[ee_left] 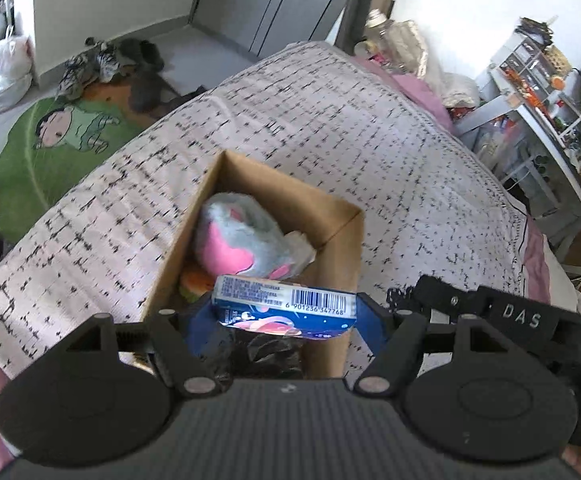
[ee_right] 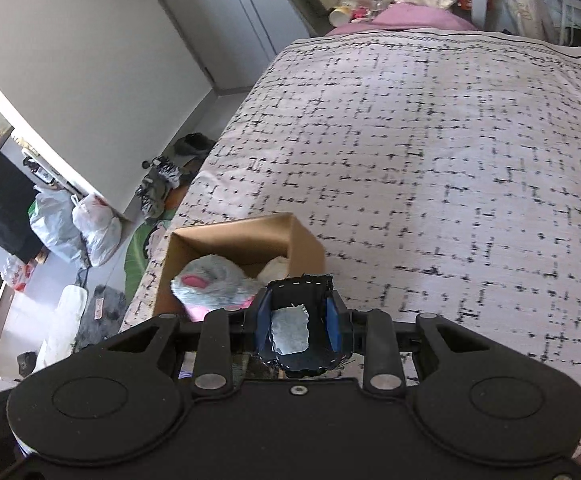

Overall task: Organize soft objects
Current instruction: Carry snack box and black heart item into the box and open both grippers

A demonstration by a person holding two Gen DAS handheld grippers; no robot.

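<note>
A brown cardboard box (ee_left: pixel 342 236) stands on the bed and holds a grey and pink plush toy (ee_left: pixel 242 236), something orange and something white. My left gripper (ee_left: pixel 286 312) is shut on a blue tissue pack (ee_left: pixel 286 308) with a barcode, held over the box's near end. In the right wrist view the box (ee_right: pixel 302 240) lies ahead to the left with the plush toy (ee_right: pixel 214 284) in it. My right gripper (ee_right: pixel 296 320) is shut on a dark denim piece (ee_right: pixel 302 288) with a pale patch, just beside the box.
The bed has a pale quilt (ee_left: pixel 330 128) with black dashes. A green cartoon rug (ee_left: pixel 42 152) and clothes (ee_left: pixel 106 60) lie on the floor at left. Plastic bags (ee_right: pixel 74 224) stand by the wall. Cluttered shelves (ee_left: pixel 546 100) stand at right.
</note>
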